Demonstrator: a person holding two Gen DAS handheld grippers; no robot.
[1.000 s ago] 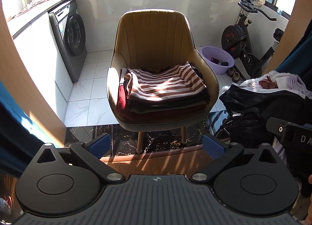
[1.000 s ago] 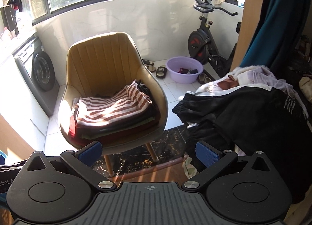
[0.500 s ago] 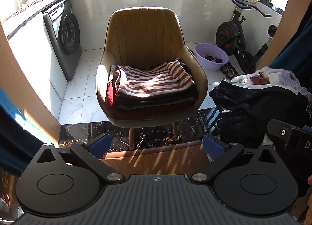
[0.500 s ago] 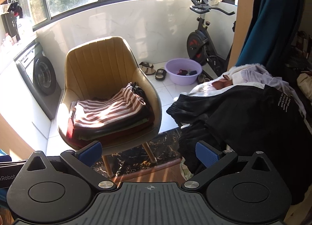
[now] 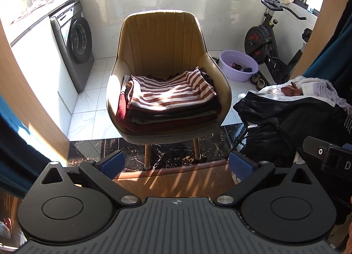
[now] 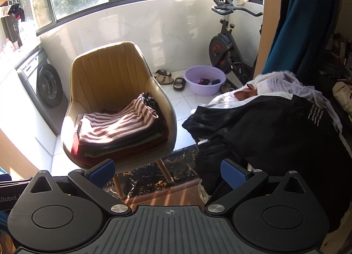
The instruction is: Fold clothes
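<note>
A stack of folded clothes topped by a red-and-white striped garment (image 5: 170, 92) lies on the seat of a mustard armchair (image 5: 162, 40); both also show in the right wrist view, the garment (image 6: 118, 125) and the chair (image 6: 110, 71). A heap of unfolded clothes, black garments (image 5: 292, 117) over white ones, lies at the right (image 6: 283, 130). My left gripper (image 5: 176, 163) is open and empty, well short of the chair. My right gripper (image 6: 168, 171) is open and empty, between chair and heap.
A washing machine (image 5: 74, 40) stands at the left wall. A purple basin (image 5: 238, 64) and an exercise bike (image 5: 270, 42) stand at the back right. Sandals (image 6: 165, 76) lie by the basin. Teal curtains (image 6: 292, 25) hang at the right. A step edge runs under the chair.
Both grippers have drawn back and lifted away from the chair, so chair and heap look smaller. Both stay open and empty.
</note>
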